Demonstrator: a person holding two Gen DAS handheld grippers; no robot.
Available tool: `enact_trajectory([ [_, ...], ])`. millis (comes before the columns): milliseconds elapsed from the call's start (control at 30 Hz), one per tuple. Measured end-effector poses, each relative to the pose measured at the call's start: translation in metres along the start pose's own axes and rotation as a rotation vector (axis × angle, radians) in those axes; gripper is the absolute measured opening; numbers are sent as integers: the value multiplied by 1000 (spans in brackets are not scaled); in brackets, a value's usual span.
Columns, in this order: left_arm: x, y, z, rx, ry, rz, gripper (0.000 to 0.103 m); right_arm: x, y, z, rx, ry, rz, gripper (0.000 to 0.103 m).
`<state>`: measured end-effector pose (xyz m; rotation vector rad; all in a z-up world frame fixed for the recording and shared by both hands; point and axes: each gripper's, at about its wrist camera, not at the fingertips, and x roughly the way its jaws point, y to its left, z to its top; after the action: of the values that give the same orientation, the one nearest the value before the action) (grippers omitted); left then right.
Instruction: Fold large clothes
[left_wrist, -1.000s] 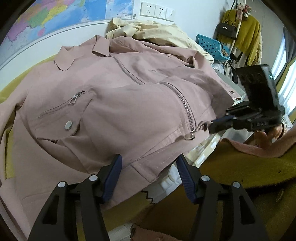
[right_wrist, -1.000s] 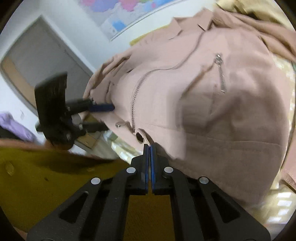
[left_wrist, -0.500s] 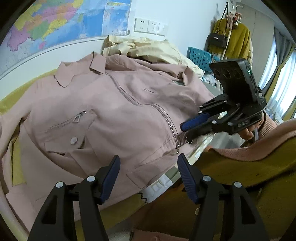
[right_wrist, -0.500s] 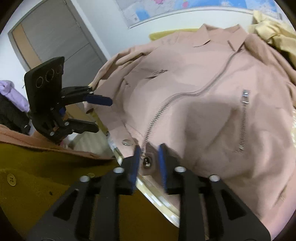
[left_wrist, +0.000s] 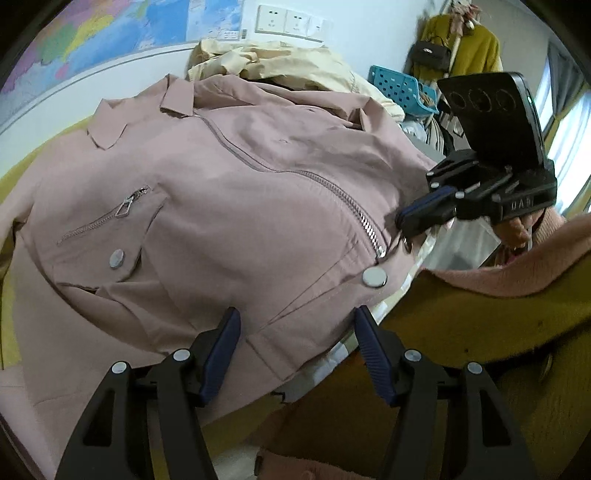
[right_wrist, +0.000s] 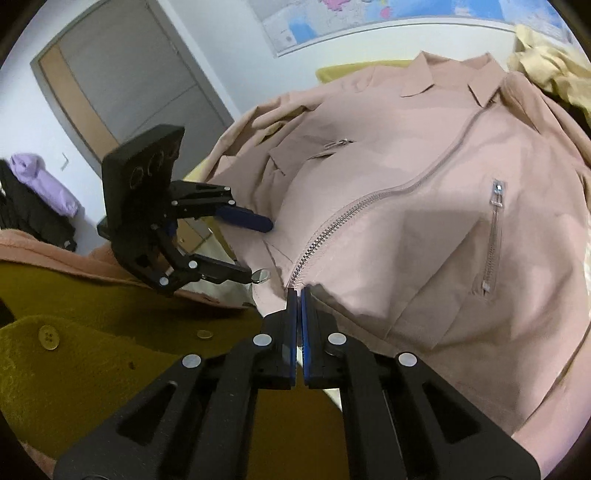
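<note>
Left wrist view: dusty-pink zip-front cotton jacket lying flat, front up, collar pointing away, hem nearest. Left gripper spreading wide, grasping nothing, hovering just above hem. Right gripper sitting at zipper's bottom end.

Right wrist view: right gripper clenching on jacket hem at zipper's bottom end. Left gripper gaping beside hem, well apart from zipper. Showing pinch itself, unlike other view.

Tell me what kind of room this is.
Probably a room in a home, perhaps a bedroom. A wall map hangs above wall sockets, a coat and handbag hang on a stand, and there is a door. A pink jacket lies spread out.
</note>
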<state>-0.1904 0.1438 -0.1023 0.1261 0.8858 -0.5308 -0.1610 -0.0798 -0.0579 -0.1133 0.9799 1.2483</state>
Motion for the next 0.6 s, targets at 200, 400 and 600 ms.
enact_trajectory([
  [200,8,-13,1,71,11,67,61,-5,-10,-7,87,-99,41,2],
  [400,0,-7,13,14,-19,74,50,-5,0,-8,29,-121,42,2],
  [600,13,-36,15,97,-27,134,50,-8,-8,-11,54,-142,67,2],
])
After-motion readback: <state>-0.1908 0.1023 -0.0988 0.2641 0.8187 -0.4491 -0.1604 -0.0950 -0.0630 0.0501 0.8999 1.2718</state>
